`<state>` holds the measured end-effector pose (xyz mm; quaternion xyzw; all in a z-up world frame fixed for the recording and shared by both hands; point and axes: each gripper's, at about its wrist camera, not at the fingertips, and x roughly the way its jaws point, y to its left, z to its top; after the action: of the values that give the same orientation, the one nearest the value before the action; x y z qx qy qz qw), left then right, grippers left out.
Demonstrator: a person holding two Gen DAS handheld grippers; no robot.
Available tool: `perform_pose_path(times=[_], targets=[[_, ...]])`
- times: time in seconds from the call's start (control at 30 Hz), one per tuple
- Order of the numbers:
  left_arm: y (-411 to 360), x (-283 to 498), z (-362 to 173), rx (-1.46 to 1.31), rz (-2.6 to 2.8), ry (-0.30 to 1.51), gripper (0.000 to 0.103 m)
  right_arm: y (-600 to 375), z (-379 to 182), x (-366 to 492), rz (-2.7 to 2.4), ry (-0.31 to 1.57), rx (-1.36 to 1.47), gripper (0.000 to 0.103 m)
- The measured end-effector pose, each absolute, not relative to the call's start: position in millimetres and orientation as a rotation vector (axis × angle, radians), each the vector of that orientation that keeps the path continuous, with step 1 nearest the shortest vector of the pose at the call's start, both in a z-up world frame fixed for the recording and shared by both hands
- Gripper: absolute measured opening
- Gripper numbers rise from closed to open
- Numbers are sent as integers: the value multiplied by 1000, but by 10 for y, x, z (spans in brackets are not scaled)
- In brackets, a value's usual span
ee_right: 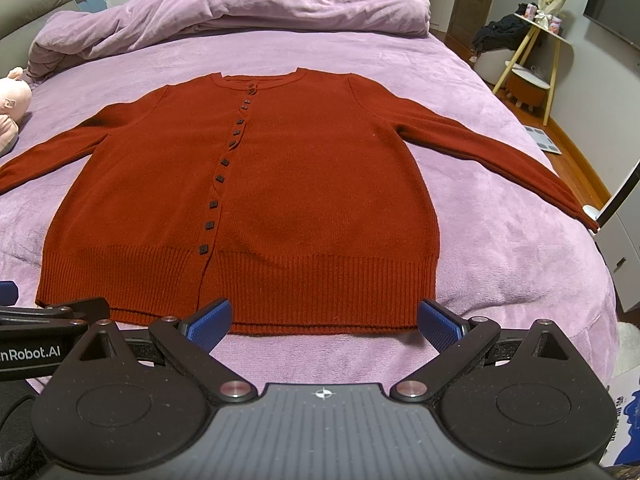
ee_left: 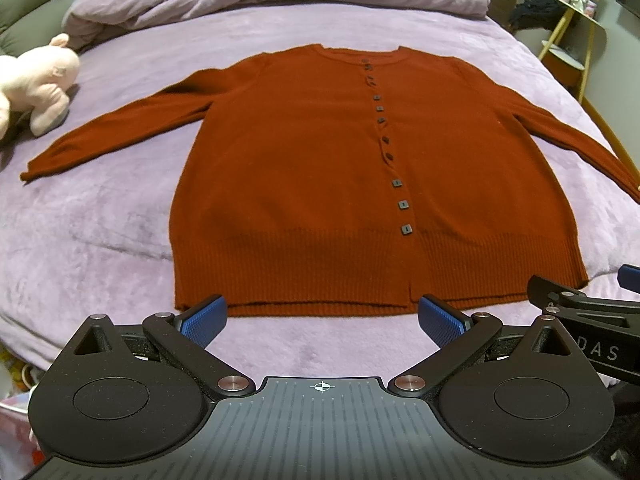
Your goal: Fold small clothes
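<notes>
Left wrist: cardigan (ee_left: 320,184) flat, collar away, hem near; both tongs (ee_left: 322,320) (ee_right: 324,322) spread, empty.

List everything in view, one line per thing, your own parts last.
cardigan: one, rust red, flat and buttoned in the middle of the bed, sleeves spread.
buttons: one row, dark, down the cardigan's front.
bed cover: one, lilac, under the cardigan.
duvet: one, lilac, bunched at the far end.
plush toy: one, pink, far left on the bed.
side table: one, pale legs, right of the bed.
left gripper: blue fingers open, before the hem.
right gripper: blue fingers open, before the hem.
</notes>
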<state>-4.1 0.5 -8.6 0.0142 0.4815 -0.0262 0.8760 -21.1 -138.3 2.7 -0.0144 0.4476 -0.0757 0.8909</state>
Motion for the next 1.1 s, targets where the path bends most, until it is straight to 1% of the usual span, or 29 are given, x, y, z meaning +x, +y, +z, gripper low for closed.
perform_pose_path(times=[1.1], targets=[[35,-7,-93,14,-65,1024,103,-1389,17,-217,-158,930,-24,99]])
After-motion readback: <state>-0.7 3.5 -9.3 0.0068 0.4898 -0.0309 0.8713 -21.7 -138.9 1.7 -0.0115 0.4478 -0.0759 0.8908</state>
